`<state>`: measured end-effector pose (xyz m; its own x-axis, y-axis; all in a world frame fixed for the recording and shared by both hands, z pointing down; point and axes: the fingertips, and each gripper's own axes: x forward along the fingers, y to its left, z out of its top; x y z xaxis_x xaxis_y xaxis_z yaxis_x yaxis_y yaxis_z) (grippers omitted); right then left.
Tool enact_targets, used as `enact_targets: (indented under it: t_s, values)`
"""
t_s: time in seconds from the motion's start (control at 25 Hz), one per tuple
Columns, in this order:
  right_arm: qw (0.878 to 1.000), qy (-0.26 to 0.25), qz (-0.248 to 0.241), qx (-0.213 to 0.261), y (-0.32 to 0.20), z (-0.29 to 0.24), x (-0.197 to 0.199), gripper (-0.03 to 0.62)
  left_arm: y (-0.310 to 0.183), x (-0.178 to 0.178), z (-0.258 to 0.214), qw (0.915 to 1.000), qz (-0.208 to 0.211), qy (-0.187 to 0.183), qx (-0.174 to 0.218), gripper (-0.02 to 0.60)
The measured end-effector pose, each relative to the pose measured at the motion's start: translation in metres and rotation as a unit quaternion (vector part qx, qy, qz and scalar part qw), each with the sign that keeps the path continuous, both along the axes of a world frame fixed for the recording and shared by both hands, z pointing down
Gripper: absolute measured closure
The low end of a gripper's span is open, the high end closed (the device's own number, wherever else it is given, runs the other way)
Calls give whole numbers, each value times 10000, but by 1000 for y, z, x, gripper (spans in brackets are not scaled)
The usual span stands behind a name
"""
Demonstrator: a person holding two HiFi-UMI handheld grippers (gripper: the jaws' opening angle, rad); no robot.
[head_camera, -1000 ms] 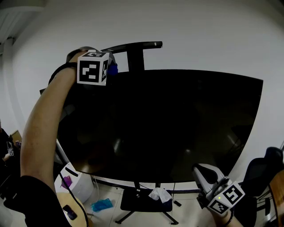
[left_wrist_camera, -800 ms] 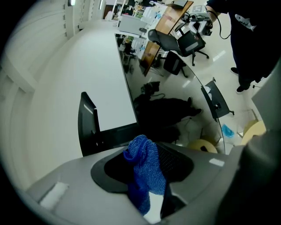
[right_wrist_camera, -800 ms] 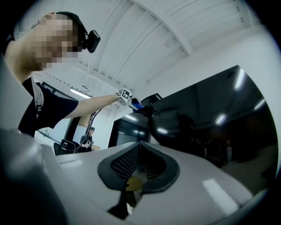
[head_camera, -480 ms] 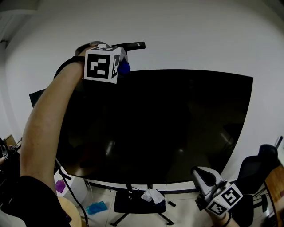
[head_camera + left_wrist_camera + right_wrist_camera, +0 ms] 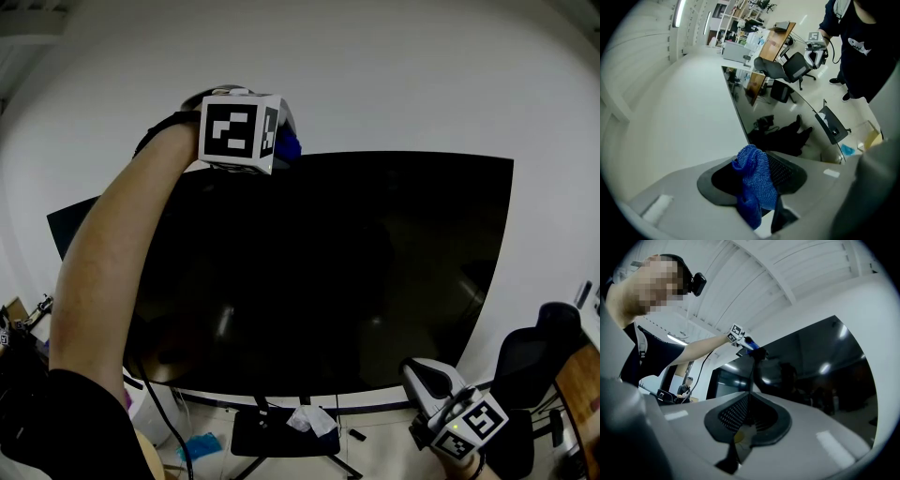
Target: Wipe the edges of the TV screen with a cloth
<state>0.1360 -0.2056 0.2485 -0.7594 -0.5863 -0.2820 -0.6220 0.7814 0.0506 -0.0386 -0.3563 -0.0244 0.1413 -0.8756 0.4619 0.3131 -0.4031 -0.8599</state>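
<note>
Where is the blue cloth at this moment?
The blue cloth is pinched in the shut left gripper, raised at the top edge of the TV, left of centre in the head view.

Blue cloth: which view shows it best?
Left gripper view: the blue cloth sits large and central, pinched in the left tool. Head view shows only a sliver at the TV top edge; right gripper view, a distant blue speck.

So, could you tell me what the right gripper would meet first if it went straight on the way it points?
Most likely the TV screen: the right gripper, fingers shut and empty, points up at its dark glass with nothing in between. Depth is hard to judge.
</note>
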Motion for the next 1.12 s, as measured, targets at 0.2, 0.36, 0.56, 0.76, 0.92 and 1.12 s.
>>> enact_targets:
  t_s: [0.2,0.36,0.56,0.76,0.92,1.12]
  values:
    - [9999,56,32,-128,-14,5,48,582,-12,58,-3,9999,116,78,-59,413]
    - [9999,23,76,-65,-23,1,90,582,-23,105,-2,9998,182,74,-105,414]
    - [9999,-40,135,49,-32,-6,142,582,-35,170,-5,9993,338,87,-124,414]
    - [9997,-77,229,31,-39,-4,195,582,-46,238,-6,9988,483,59,-113,416]
    - [9993,-142,309,141,-42,-5,236,582,-55,293,-6,9981,612,24,-105,416]
    - [9989,-159,449,14,-41,0,281,582,-67,350,-6,9973,710,103,-181,416]
